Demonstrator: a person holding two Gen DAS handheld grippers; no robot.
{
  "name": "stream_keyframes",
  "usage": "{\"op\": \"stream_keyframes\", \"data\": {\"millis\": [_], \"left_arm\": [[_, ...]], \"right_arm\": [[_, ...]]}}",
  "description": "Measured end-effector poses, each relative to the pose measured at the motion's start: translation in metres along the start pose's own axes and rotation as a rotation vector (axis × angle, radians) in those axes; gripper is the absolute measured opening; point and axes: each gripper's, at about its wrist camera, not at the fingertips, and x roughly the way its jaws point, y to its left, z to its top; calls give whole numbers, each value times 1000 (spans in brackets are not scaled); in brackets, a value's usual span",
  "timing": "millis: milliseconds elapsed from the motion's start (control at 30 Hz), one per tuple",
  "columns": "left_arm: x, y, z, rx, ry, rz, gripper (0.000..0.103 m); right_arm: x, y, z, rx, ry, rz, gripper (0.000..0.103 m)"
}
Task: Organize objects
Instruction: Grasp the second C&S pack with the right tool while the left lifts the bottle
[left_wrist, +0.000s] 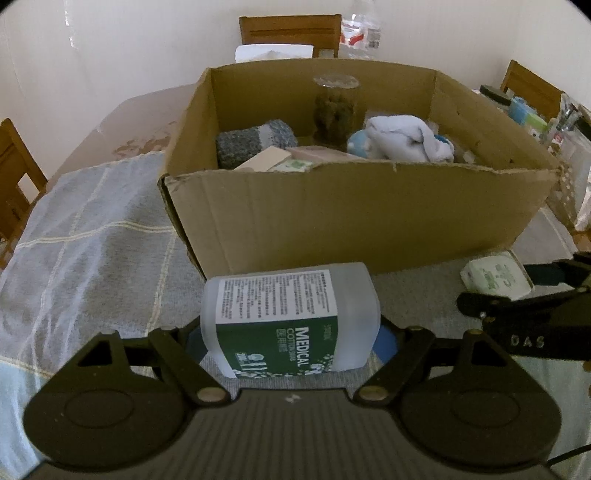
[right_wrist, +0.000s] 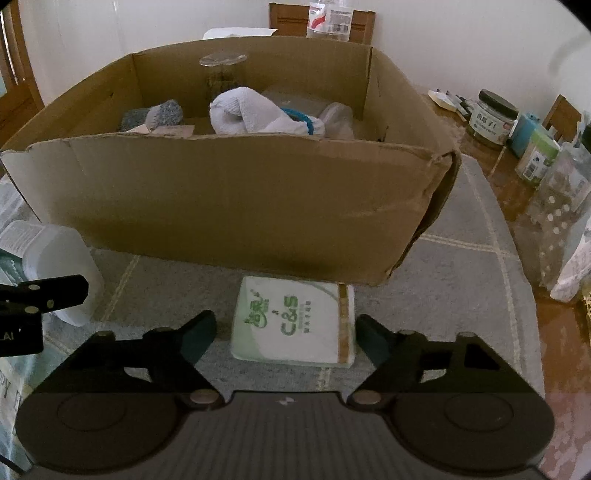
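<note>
Between the fingers of our left gripper (left_wrist: 290, 345) stands a frosted tub of medical cotton swabs (left_wrist: 290, 317), label upside down in the left wrist view. The blue pads sit at its two flanks and appear to pinch it, though the contact lines themselves are hidden behind the tub's body. Its long axis runs roughly forward along the fingers, towards the cardboard box (left_wrist: 351, 218) directly ahead.

Our right gripper (right_wrist: 286, 339) is spread wide. A tissue pack (right_wrist: 293, 325) lies flat on the grey checked cloth (right_wrist: 461, 266) between its fingertips, apart from both, with a clear gap on each side. The pack's longer edge points ahead towards the box wall, and its far edge lies just beside the foot of that wall.

We judge that the coming move turns on one relation: each item lies squarely in line with its own fingers, with the open box immediately beyond. The left gripper is nearer to completing a transfer, since it seems already seated on its load. The right one must first close across the pack's short dimension.

Inside the box we see a white sock (right_wrist: 255, 112), a grey knitted roll (left_wrist: 255, 142) and a glass jar (left_wrist: 334, 107) against the far wall, so free space there seems limited.
</note>
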Motion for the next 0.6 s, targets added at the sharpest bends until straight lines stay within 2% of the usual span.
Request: {"op": "stream_keyframes", "data": {"millis": [100,400,600], "left_arm": [[0,-1,1,17,10,-6,84],[-5,-7,5,100,32,-26,83],[-19,-7,9,159,46,-69,83]], "right_arm": [[-2,-2,4,-18,15,12,71],[-9,-6,10,-100,61,74,70],[-28,-10,14,-194,95,137,70]]}}
